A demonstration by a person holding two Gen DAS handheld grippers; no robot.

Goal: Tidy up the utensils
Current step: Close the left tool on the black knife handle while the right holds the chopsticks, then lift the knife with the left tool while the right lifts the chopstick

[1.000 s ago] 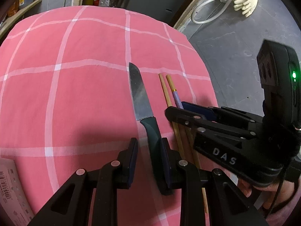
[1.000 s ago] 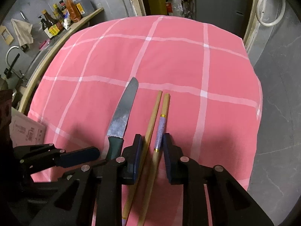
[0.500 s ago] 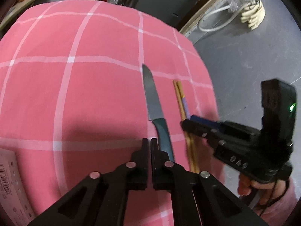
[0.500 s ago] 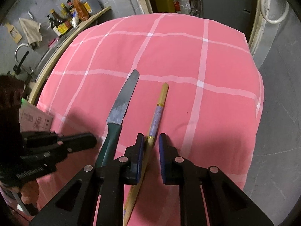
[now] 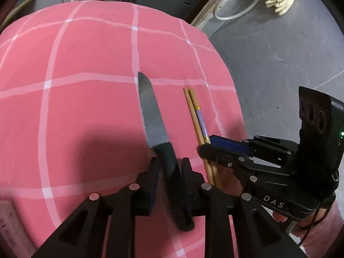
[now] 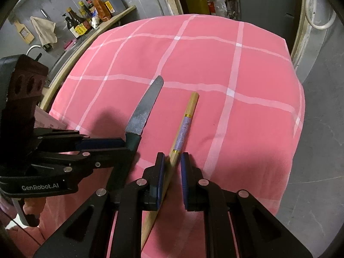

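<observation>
The knife and the pair of chopsticks lie side by side on the bench, near each other but not touching. In the left wrist view the chopsticks are at 3 o'clock from the knife, and both point to about 11 o'clock. I judge the sorting as nearly done: the pieces are lined up, and what is left is mostly to let go and draw back.

The left gripper has the dark knife handle between its fingers, which are opening, with a gap on one side. The right gripper has narrow fingers around the chopsticks, and a small gap shows at the right one, so I see no firm pinch.

A pink checked cloth covers the bench. In the right wrist view, sauce bottles stand on a shelf at 10 o'clock. The floor is grey.
</observation>
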